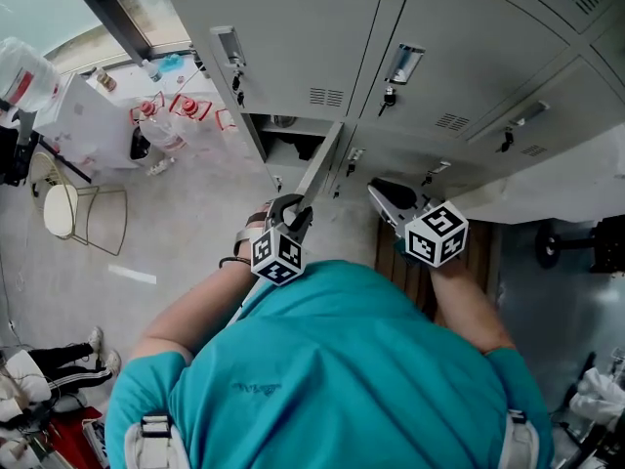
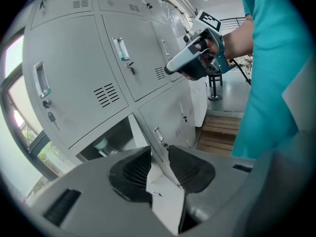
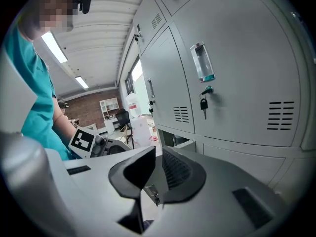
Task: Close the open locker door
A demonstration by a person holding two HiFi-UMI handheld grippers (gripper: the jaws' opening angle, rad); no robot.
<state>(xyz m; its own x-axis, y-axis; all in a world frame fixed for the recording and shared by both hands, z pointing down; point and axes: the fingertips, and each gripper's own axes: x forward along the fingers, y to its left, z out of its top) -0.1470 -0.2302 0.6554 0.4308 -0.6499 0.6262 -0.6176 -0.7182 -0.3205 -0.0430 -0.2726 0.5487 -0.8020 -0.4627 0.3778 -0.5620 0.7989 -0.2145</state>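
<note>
Your left claw [image 2: 159,153] pinches the free edge of the open locker door [image 1: 320,169]. Your right claw [image 3: 158,156] hangs spread, right of the door. Grey floor [image 1: 186,233] lies open left of the door.

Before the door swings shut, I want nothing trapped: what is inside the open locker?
A pale round container shows inside the open locker. Shadow and the door hide the rest of its interior.
</note>
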